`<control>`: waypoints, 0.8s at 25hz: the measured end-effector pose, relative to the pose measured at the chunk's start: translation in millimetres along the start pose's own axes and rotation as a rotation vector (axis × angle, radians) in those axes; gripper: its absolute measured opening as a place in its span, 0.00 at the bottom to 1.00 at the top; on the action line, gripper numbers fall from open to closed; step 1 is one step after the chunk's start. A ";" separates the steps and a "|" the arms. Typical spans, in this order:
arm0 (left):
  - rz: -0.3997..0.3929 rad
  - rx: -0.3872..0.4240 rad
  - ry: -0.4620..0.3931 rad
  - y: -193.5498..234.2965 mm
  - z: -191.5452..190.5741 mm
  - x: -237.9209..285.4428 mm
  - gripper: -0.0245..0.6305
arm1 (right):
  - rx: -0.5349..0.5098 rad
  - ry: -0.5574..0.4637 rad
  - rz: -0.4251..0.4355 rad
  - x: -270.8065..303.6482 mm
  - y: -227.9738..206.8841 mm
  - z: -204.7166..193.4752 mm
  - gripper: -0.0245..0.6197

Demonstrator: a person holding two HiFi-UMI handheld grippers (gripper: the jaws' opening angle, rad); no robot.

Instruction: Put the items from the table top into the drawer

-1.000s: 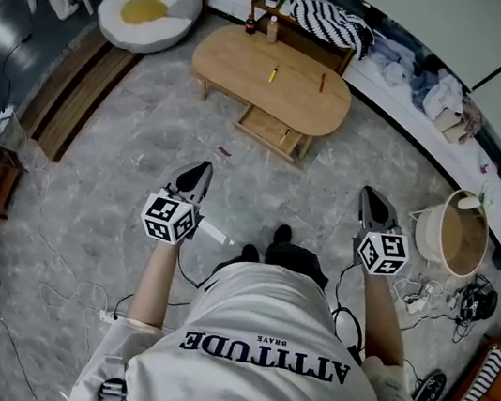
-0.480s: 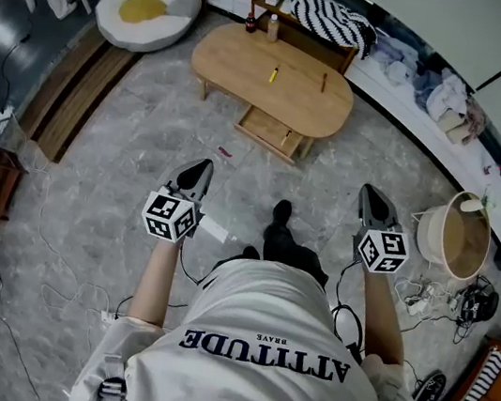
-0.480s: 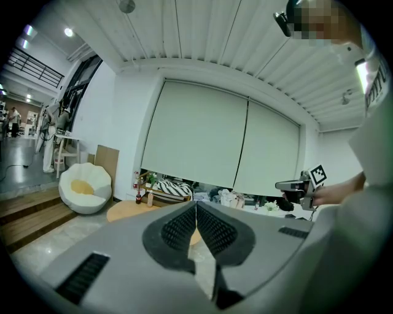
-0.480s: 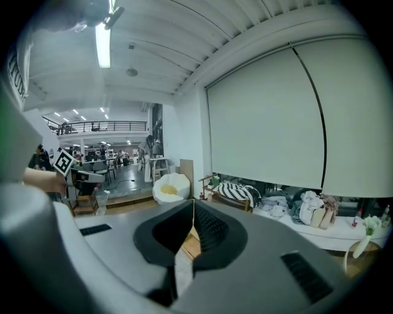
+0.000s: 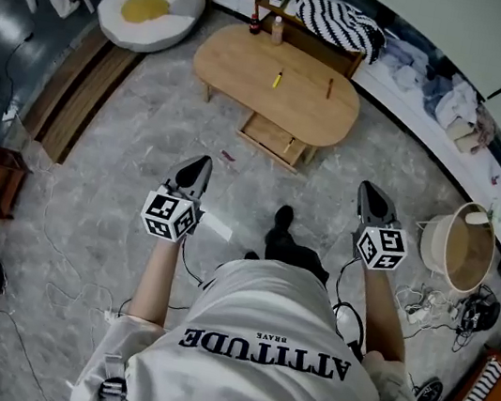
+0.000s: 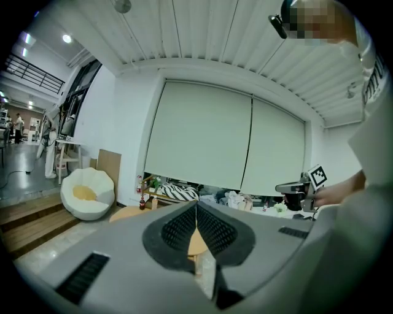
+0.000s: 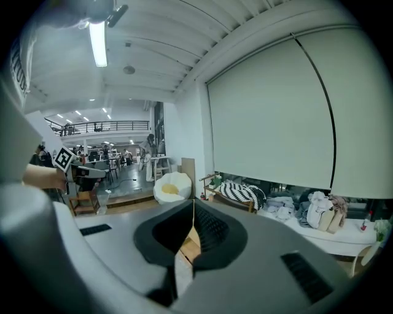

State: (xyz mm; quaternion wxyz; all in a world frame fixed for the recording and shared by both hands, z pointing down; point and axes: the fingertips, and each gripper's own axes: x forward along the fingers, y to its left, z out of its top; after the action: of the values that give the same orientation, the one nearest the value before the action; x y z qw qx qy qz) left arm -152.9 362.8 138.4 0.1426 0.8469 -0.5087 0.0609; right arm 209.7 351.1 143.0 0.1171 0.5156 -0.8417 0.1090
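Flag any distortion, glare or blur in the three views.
Head view: strong fisheye curving everything near the rim, but the table is sharp with no motion blur. Left gripper view: dark vignetted corners, even light, no glare. Right gripper view: ceiling tube light blown out, same vignette.

Left gripper (image 6: 196, 205) fingers (image 6: 178, 230) pressed together, wooden table (image 6: 124, 212) beyond them, white beanbag chair (image 6: 87, 195) at far left

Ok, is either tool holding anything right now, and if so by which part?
Nothing is held. The left tool and the right tool both have their jaws shut together with nothing between them.
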 end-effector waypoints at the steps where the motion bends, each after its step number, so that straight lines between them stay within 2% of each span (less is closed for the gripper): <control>1: 0.002 -0.002 -0.001 2.7 2.1 6.6 0.07 | 0.001 0.003 0.003 7.2 -4.4 1.6 0.07; 12: 0.013 -0.002 0.009 14.0 22.9 95.4 0.07 | -0.019 0.028 0.049 86.1 -63.2 23.4 0.07; 20: 0.040 0.007 0.033 21.6 30.7 162.8 0.07 | -0.014 0.053 0.088 136.2 -108.0 25.3 0.07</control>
State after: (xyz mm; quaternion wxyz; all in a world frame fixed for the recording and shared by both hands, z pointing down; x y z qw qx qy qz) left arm -95.9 206.5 153.5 0.1470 0.8357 -0.5231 0.0795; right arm 244.0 180.6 167.9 0.1382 0.4742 -0.8609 0.1218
